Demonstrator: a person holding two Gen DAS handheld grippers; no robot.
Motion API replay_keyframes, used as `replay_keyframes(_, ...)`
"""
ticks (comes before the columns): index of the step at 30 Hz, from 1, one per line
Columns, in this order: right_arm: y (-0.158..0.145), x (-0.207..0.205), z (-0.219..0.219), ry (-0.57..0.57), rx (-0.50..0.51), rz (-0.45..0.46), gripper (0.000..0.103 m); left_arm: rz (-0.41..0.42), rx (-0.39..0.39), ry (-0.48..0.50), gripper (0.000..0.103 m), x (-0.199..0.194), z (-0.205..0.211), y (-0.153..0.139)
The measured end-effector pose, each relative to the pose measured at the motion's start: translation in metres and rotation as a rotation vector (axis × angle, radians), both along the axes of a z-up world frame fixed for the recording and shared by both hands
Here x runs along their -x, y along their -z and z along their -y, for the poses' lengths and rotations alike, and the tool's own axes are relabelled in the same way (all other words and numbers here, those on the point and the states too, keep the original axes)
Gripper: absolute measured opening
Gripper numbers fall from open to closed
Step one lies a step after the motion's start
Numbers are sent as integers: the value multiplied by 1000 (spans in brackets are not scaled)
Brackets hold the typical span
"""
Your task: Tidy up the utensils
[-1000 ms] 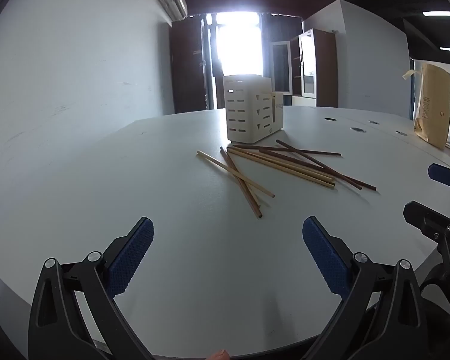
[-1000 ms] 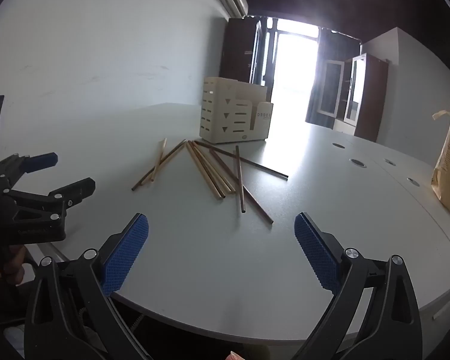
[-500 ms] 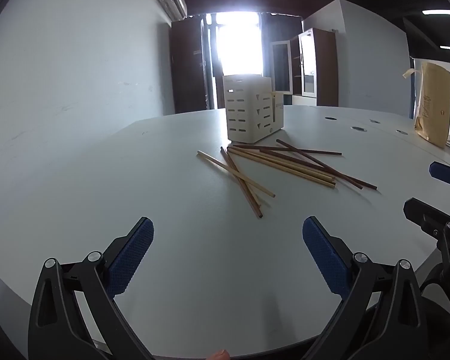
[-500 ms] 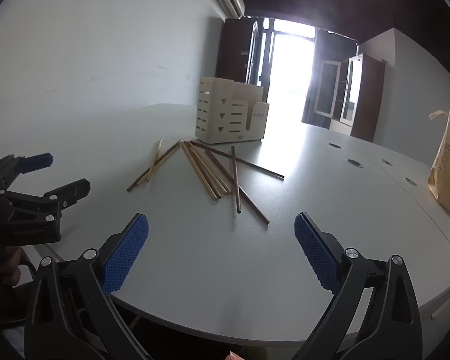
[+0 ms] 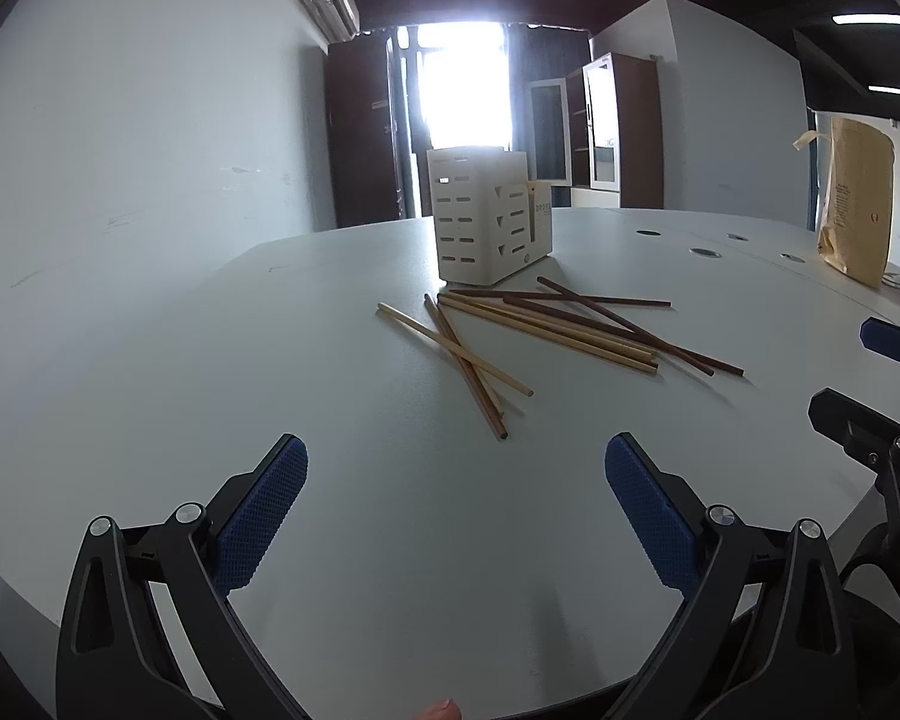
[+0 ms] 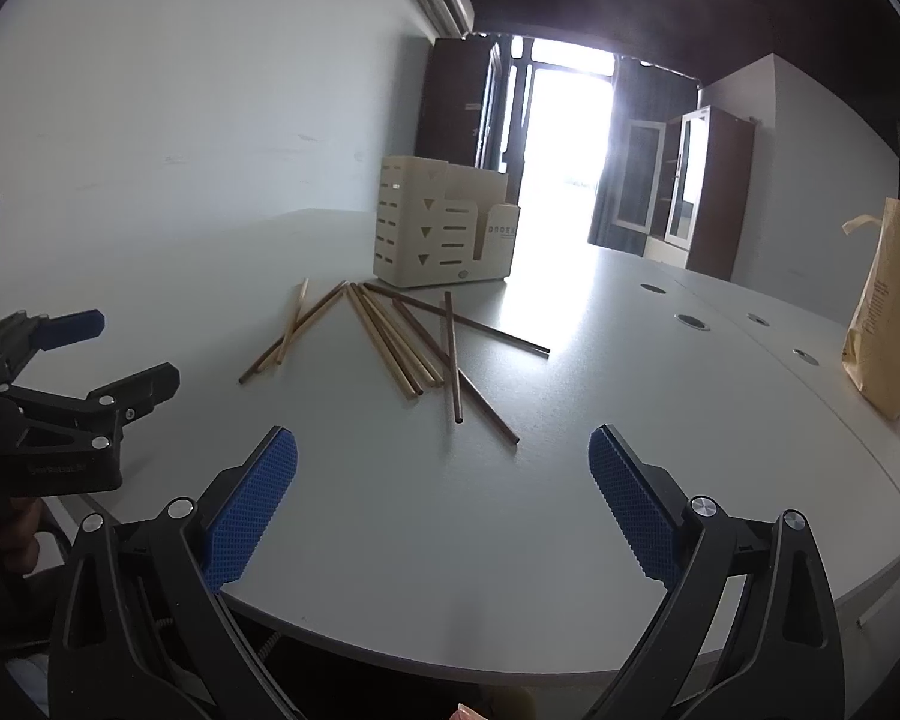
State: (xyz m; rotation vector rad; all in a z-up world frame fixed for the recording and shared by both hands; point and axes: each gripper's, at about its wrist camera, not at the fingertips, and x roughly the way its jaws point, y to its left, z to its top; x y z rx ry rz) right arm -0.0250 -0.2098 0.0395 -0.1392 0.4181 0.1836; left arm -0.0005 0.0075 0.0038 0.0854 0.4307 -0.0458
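A: Chopsticks (image 5: pixel 546 330), thin wooden sticks, light and dark brown, scattered flat and crossing on white round table (image 5: pixel 270 360). Where from the holder?

B: Just in front of cream plastic slotted utensil holder (image 5: pixel 486 216), upright, further back on table. Nearest stick ends close to its base, touching or not, cannot tell.

A: Left gripper (image 5: pixel 456 516)?

B: Spread wide, blue ribbed pads (image 5: pixel 261 510) apart, nothing between. Low over near table edge, well short of the sticks.

A: Right gripper (image 6: pixel 444 504)?

B: Same, spread wide, holding nothing, blue pads (image 6: pixel 252 510) apart, above near edge of table. Sticks ahead, apart from it.

A: Each visible in the other view?

B: Yes. Left one at left edge of right wrist view, right one at right edge of left wrist view, both gaping.

A: Other stuff?

B: Brown paper bag (image 6: pixel 888 312) standing at far right of table, well apart from sticks. Round cable holes (image 6: pixel 693 321) in tabletop.
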Motion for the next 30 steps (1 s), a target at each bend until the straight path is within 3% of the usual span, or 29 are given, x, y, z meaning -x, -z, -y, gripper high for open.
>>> replay_keyframes(30,0,1,1,-10,-9,6,99,1,-2,-3,97,0,9,0)
